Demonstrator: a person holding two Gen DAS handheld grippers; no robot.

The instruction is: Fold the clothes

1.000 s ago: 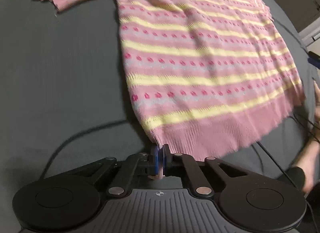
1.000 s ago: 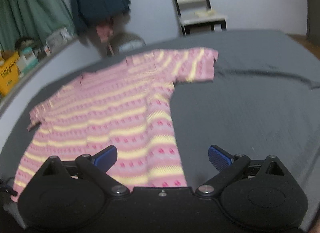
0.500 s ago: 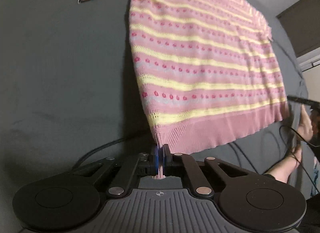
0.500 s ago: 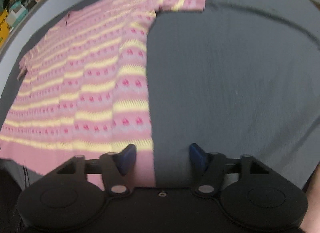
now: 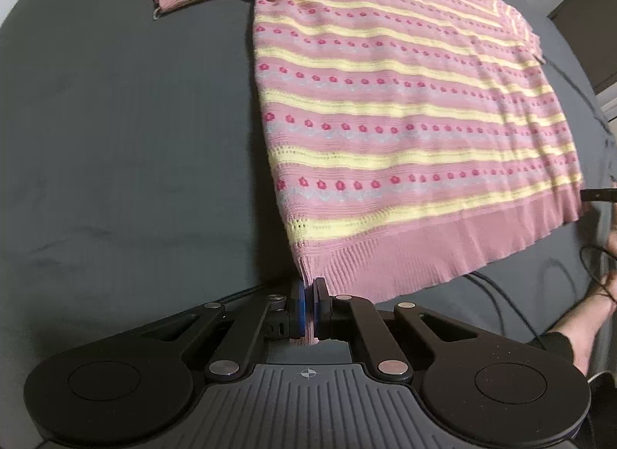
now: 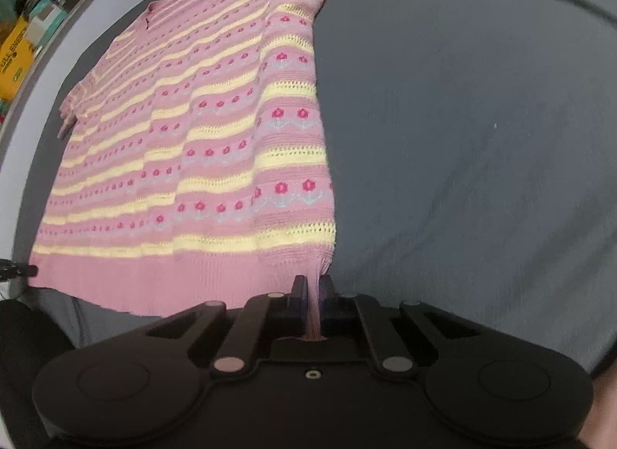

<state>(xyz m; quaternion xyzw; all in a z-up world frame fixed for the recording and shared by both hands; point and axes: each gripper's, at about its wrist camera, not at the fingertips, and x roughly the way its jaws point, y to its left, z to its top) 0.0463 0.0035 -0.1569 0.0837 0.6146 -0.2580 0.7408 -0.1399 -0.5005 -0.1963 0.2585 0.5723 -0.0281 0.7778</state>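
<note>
Left wrist view: sweater [image 5: 405, 132] is stretched lengthwise ahead, each hem corner pinched by left hand-held gripper [image 5: 308, 304] and right hand-held gripper [image 6: 314, 304].

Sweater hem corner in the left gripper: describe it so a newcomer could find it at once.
On the grey bed cover a pink sweater with yellow stripes lies spread flat. Follow its plain ribbed hem to the end nearest the left gripper, which is shut on that corner. Unlike the striped knit above, it is plain pink.
</note>
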